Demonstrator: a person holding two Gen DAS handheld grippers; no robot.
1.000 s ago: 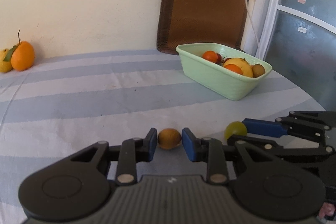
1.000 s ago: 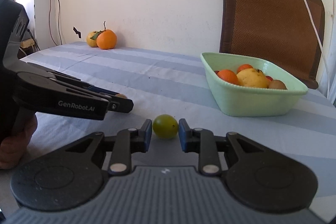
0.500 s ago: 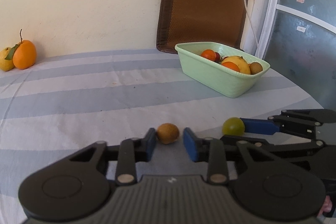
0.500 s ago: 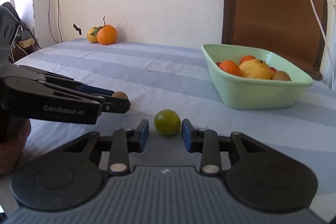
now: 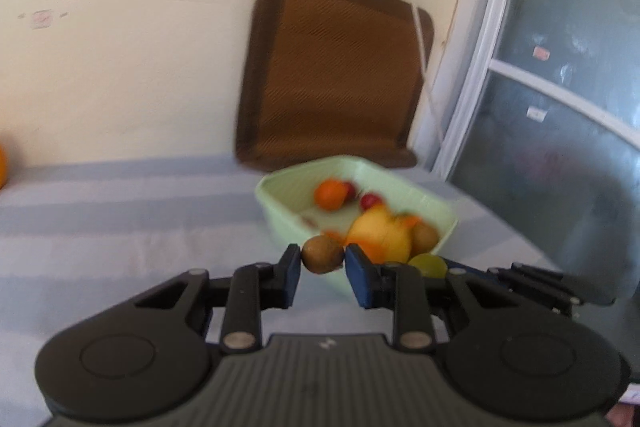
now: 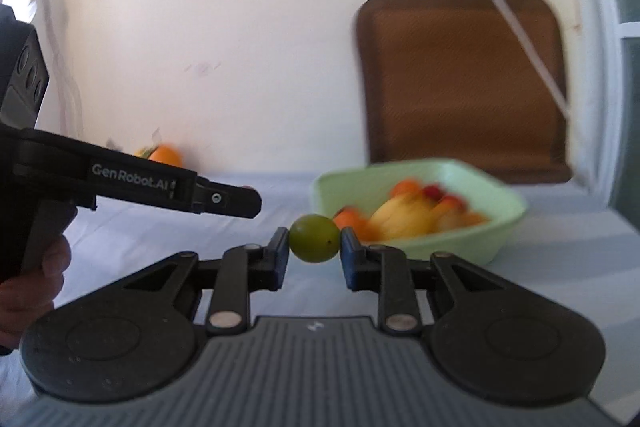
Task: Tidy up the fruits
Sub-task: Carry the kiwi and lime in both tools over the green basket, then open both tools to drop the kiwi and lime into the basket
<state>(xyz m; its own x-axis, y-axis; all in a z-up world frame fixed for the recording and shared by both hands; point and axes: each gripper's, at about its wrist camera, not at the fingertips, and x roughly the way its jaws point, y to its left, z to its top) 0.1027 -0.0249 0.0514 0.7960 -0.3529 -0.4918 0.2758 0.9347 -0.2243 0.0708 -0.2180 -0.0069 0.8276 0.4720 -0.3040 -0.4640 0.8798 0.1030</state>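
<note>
Brown and fuzzy, the small oval kiwi (image 5: 322, 254) sits pinched between the blue pads of the left tongs (image 5: 322, 263), long axis roughly across the jaws, lifted off the striped grey-blue cloth on the desk (image 5: 120, 227). Beyond it the pale green rectangular plastic basin (image 5: 280, 211) holds blurred orange, yellow and red fruit; the right tongs reach in from the lower right. From the right wrist, the smooth round green lime (image 6: 314, 238) is clamped in the right tongs (image 6: 314, 247), whose jaws have just closed on it, with the basin just behind. A brown woven cushion (image 6: 460, 79) leans on the cream wall.
</note>
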